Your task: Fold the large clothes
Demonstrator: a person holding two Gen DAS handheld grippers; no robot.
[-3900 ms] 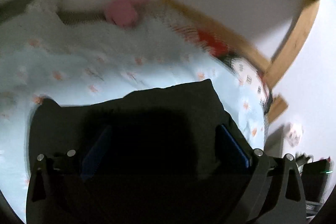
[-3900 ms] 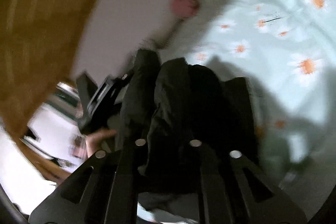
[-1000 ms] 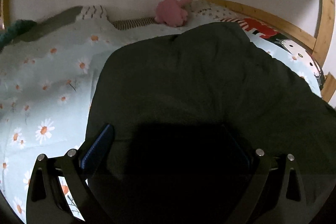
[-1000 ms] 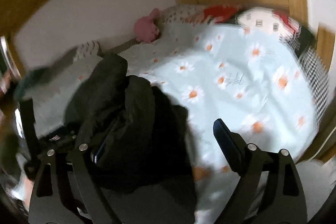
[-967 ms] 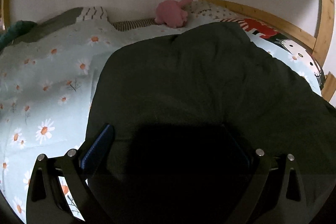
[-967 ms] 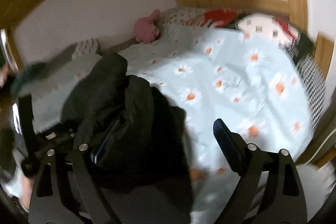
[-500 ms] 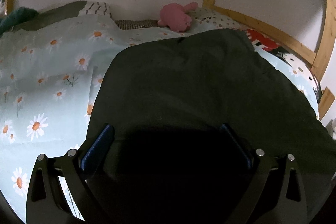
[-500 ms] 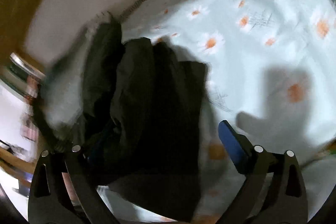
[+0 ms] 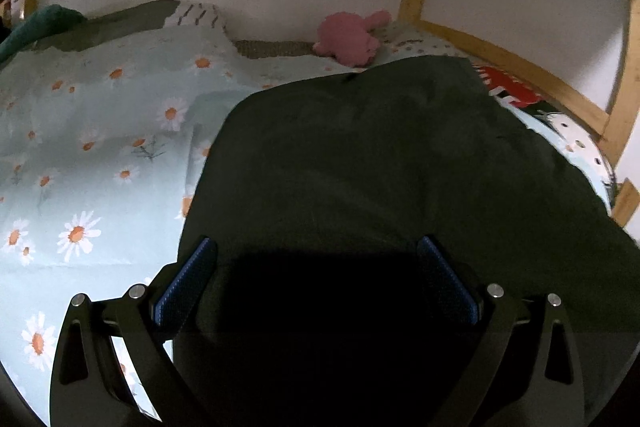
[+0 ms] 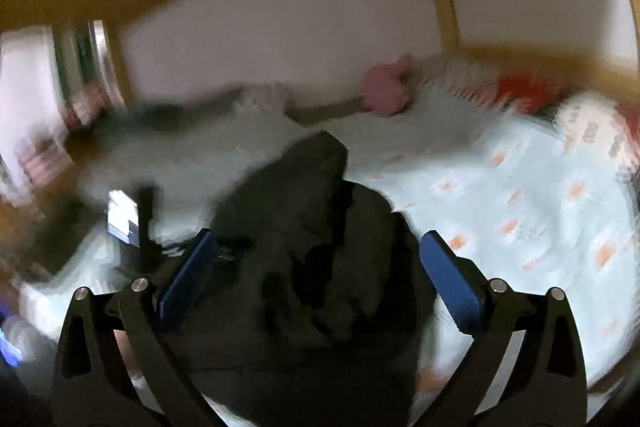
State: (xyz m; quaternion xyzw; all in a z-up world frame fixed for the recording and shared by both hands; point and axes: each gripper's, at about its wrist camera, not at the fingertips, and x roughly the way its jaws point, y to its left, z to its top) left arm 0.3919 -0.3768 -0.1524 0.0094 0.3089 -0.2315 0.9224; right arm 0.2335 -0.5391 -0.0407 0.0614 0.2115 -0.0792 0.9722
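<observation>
- The right gripper (image 10: 318, 275) stands spread wide, its jaws having just been opening; the dark garment (image 10: 316, 247) lies heaped between them, pads clear of the cloth.
- The left gripper (image 9: 316, 277) gapes over the same garment (image 9: 392, 163), spread across the daisy-print bedspread (image 9: 100, 155) toward the bed's far right corner.
- A second ago the right view showed the garment bunched further left.

We see bed (image 9: 100, 155) under pale blue daisy-print cover; on it, dark garment (image 9: 380, 163) spread wide, pink plush toy (image 9: 352, 35) by far wall.
</observation>
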